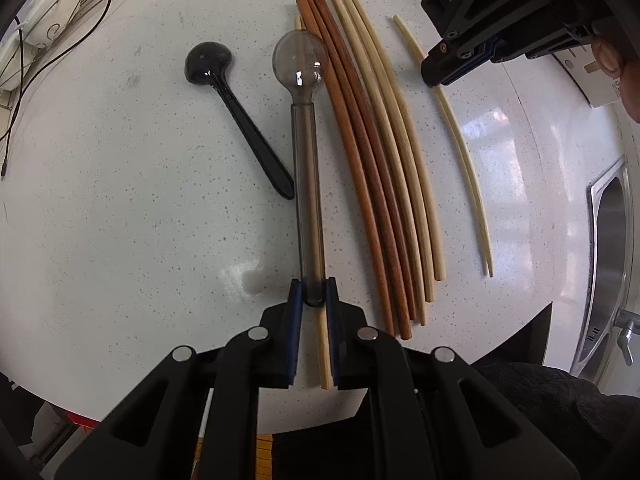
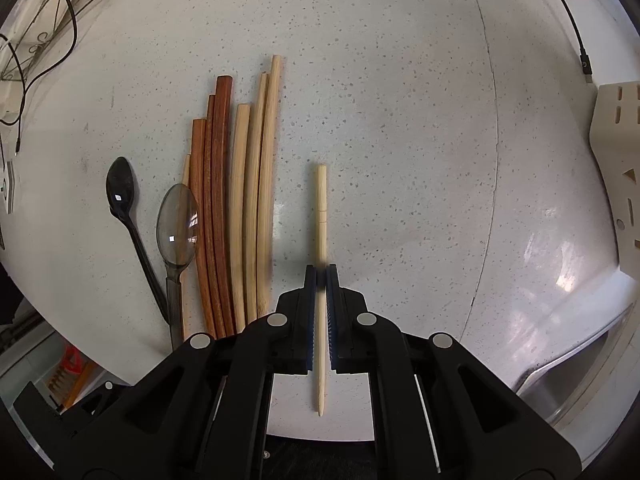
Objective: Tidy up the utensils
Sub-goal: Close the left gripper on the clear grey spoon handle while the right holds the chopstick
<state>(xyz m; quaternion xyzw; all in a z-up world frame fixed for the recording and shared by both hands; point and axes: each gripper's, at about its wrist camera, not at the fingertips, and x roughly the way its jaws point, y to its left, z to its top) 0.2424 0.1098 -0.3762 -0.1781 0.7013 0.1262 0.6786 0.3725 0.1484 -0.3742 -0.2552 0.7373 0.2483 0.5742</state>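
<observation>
A translucent grey spoon (image 1: 306,148) lies bowl-away on the white speckled counter (image 1: 120,200). My left gripper (image 1: 313,294) is shut on the near end of its handle, pointing straight down, and a pale chopstick (image 1: 325,354) lies beneath. A black spoon (image 1: 240,120) rests just left of it. Reddish-brown chopsticks (image 1: 360,160) and pale wooden chopsticks (image 1: 404,168) lie side by side to its right. My right gripper (image 2: 321,280) is shut on a separate thin pale chopstick (image 2: 320,200), apart from the bundle (image 2: 236,208). That right gripper (image 1: 436,78) also shows in the left wrist view.
A wire rack (image 1: 52,28) and black cables (image 1: 24,92) sit at the far left. A steel sink (image 1: 612,248) borders the counter on the right. A cream slotted block (image 2: 618,160) lies at the right edge. The counter's front edge runs just under both grippers.
</observation>
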